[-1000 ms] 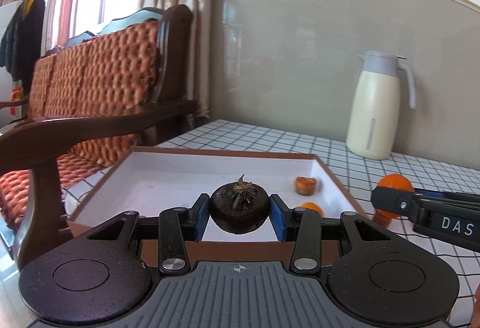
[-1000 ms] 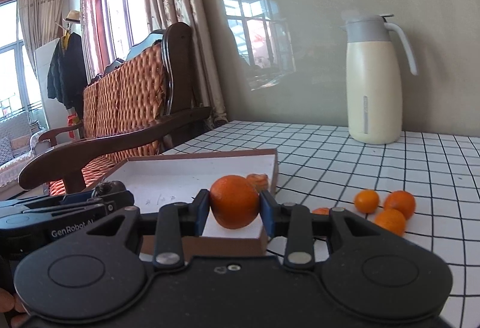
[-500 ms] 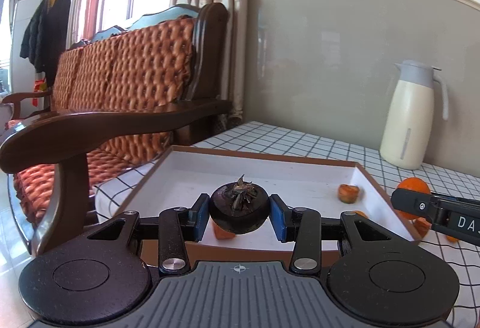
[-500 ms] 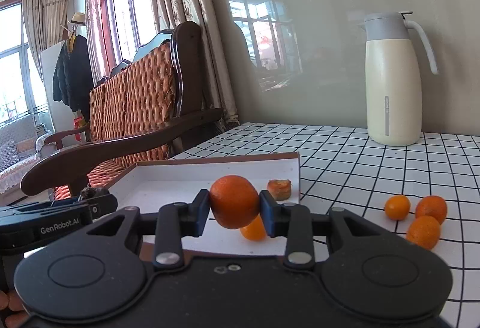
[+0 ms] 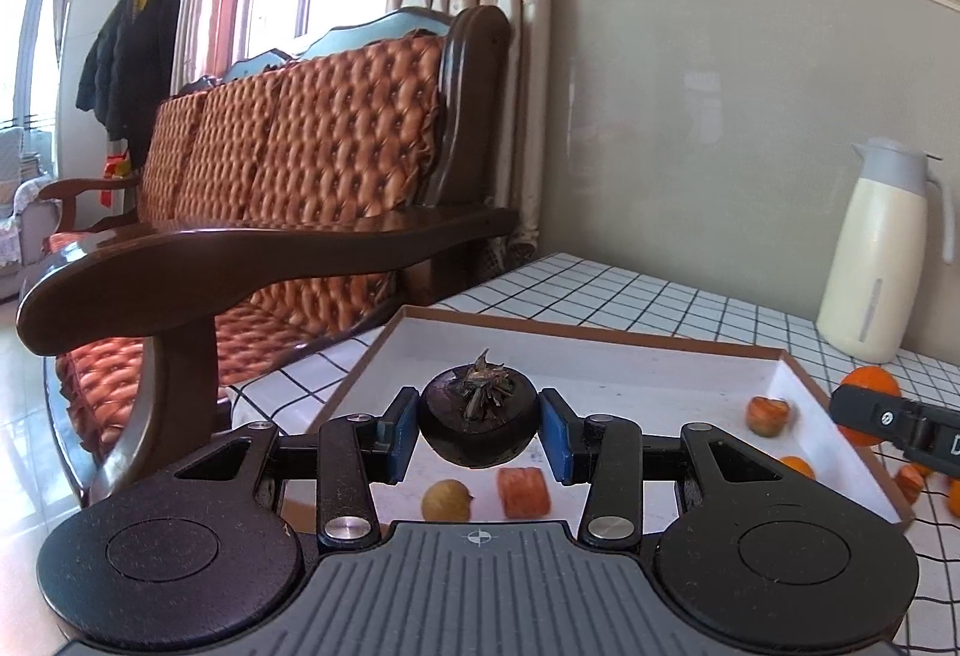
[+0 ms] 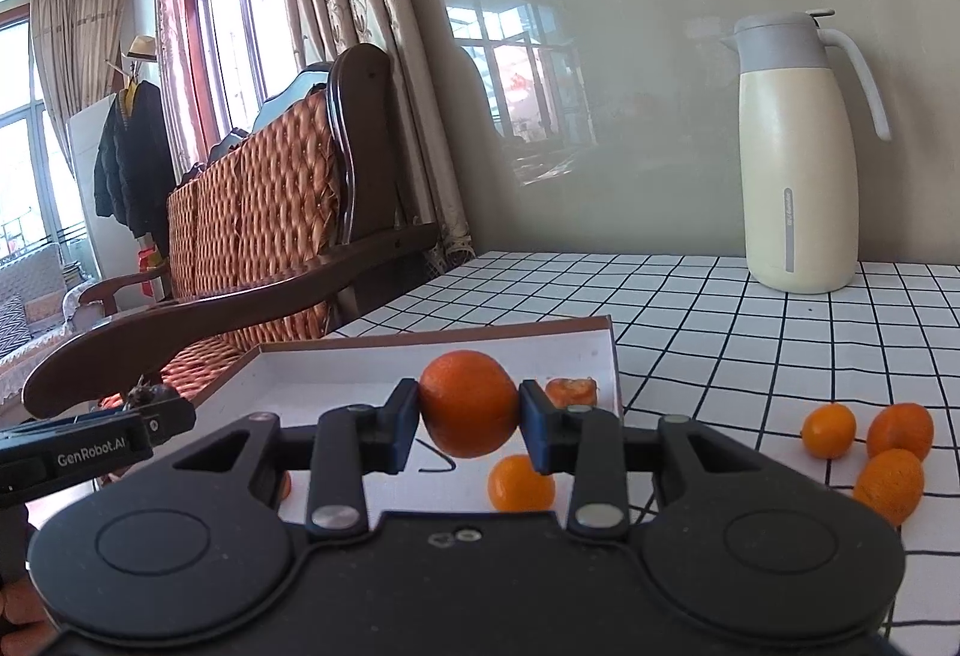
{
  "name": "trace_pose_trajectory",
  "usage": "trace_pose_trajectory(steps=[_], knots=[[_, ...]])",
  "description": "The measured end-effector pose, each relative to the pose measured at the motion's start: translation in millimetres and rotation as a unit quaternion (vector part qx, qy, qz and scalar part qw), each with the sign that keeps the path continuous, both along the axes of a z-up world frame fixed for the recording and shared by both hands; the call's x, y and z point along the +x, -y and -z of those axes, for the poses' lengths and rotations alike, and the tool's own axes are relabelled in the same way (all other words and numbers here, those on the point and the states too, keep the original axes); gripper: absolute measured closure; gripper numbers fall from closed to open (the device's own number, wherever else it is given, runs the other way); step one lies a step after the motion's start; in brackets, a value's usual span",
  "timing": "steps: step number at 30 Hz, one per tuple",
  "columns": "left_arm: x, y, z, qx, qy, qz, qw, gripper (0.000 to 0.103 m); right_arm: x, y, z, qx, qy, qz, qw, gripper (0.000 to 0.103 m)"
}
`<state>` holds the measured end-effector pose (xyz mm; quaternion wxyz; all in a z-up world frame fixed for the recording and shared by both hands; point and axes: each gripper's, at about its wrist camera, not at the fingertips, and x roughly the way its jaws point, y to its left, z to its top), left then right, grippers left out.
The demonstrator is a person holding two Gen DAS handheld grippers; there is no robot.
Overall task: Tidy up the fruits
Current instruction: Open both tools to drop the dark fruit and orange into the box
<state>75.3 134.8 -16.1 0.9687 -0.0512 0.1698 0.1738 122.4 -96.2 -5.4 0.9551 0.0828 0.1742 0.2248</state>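
My left gripper [image 5: 478, 431] is shut on a dark purple mangosteen [image 5: 478, 425] and holds it above the near left part of the white cardboard tray [image 5: 600, 350]. My right gripper [image 6: 469, 419] is shut on an orange [image 6: 469, 404] and holds it above the tray [image 6: 360, 368] near its right side. In the tray lie a small orange [image 6: 521, 483], a peeled orange piece [image 6: 573, 391], a red-orange piece [image 5: 524, 491] and a small yellow fruit [image 5: 446, 500]. The right gripper shows in the left wrist view [image 5: 888, 425], with the orange behind it [image 5: 870, 380].
Three small oranges [image 6: 867, 446] lie on the checked tablecloth [image 6: 720, 320] right of the tray. A cream thermos jug [image 6: 798, 158] stands at the back by the wall. A wooden sofa [image 5: 270, 212] with orange cushions borders the table on the left.
Both grippers have risen and drawn back from the tray, still holding their fruit. More of the tray floor shows now, with the small fruit in it.
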Motion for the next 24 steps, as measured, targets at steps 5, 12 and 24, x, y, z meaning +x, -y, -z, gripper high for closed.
trace_pose_trajectory(steps=[5,12,24], knots=[[7.0,-6.1,-0.5,0.008,-0.001,-0.004,1.0,0.06,7.4,-6.1,-1.2,-0.001,0.005,0.002,1.0,0.075],[24.0,-17.9,0.6,0.006,-0.006,-0.014,0.9999,0.06,21.6,-15.6,1.9,-0.009,0.001,0.009,1.0,0.075],[35.8,-18.1,-9.0,0.011,0.023,-0.037,0.999,0.0,16.5,2.5,-8.4,0.017,0.059,0.07,0.996,0.006]])
